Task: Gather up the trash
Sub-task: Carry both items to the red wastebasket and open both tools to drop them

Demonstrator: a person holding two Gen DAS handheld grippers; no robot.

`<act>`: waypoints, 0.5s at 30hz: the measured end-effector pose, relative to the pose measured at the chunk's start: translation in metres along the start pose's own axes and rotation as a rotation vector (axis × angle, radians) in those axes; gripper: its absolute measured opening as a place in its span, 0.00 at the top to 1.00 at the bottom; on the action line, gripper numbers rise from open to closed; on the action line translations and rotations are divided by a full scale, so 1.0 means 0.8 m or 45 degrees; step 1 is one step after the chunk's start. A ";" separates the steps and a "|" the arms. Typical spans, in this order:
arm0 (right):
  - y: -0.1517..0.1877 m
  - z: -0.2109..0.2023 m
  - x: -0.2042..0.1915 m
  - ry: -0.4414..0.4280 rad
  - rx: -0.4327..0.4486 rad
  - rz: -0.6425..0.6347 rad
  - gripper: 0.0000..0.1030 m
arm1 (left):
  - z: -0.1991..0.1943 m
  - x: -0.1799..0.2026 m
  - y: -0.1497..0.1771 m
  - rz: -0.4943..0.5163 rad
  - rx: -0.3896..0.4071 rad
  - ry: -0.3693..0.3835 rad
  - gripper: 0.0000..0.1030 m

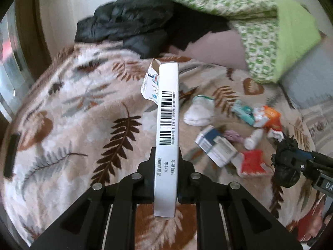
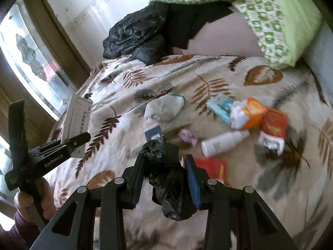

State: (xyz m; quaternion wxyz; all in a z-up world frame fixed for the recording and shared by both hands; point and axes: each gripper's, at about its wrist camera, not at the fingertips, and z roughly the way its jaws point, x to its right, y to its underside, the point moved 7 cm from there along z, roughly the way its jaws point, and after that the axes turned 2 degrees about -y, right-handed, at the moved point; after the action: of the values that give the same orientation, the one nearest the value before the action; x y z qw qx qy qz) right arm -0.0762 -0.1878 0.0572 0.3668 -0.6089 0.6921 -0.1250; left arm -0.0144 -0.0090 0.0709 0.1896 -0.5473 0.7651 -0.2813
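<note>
My left gripper (image 1: 166, 153) is shut on a flat white medicine box (image 1: 167, 108), held edge-on with its barcode facing me and a torn flap at its far end. In the right wrist view the same gripper (image 2: 80, 143) and box (image 2: 76, 118) hang at the left, above the bed. My right gripper (image 2: 164, 158) is shut on a crumpled black plastic bag (image 2: 166, 179), which sags below the pads. Trash lies on the leaf-patterned blanket (image 2: 239, 77): a white bottle (image 2: 222, 142), an orange box (image 2: 249, 112), a teal packet (image 2: 220, 106), a red-and-white box (image 2: 272, 129) and a pink wad (image 2: 188, 136).
A white sock (image 2: 164, 108) lies beside the trash. A black jacket (image 2: 135, 35) and a green patterned quilt (image 2: 270, 20) are piled at the head of the bed. A window (image 2: 31, 62) is at the left. A person's hand (image 2: 31, 200) holds the left gripper.
</note>
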 end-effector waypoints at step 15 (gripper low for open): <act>0.110 -0.149 0.060 0.130 0.181 0.236 0.60 | -0.114 0.153 0.050 0.318 0.100 0.204 0.87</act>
State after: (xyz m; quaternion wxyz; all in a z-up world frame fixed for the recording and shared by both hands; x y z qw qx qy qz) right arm -0.2203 -0.2458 0.0692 0.3833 -0.5074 0.7527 -0.1702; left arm -0.1388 -0.0945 0.1179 0.1826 -0.4157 0.8284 -0.3281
